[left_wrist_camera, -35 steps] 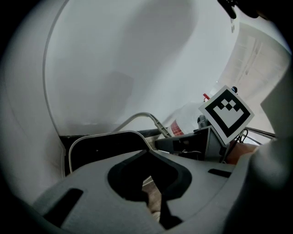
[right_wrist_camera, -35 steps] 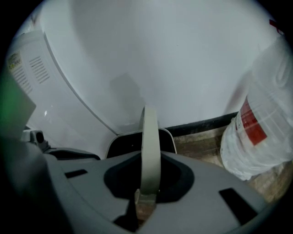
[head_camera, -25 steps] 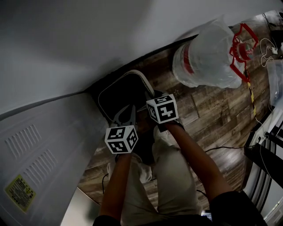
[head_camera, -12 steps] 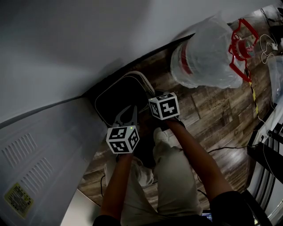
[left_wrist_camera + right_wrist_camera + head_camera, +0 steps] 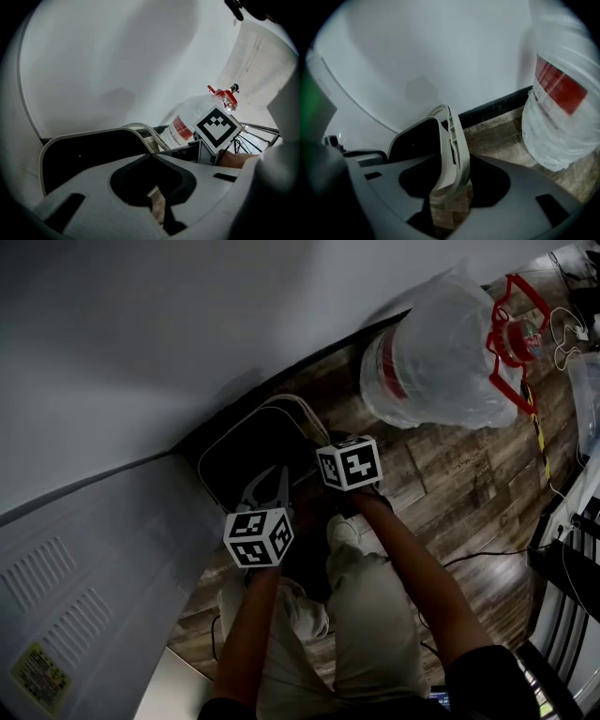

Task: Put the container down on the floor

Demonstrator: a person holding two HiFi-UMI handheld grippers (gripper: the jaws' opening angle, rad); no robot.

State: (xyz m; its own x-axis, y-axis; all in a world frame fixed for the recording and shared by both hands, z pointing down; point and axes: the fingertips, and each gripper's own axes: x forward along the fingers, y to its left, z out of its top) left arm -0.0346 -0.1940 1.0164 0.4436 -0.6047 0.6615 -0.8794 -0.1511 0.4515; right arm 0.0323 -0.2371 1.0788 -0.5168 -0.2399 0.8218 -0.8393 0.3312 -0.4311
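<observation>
Wood-plank floor (image 5: 441, 474) is seen meeting a white wall (image 5: 187, 324), with a big water bottle (image 5: 431, 362) standing at the right. Beside the dark skirting (image 5: 497, 110) the container (image 5: 253, 442), dark inside with a pale rim, is set low and is judged to be resting on the floor. Its near rim appears to be pinched by the left tool (image 5: 151, 154), whose jaws are pressed together. On the right tool (image 5: 454, 187) the jaws have just been opening; the rim is framed between them but not pressed. The put-down is judged nearly complete, with one grip yet to be released.
</observation>
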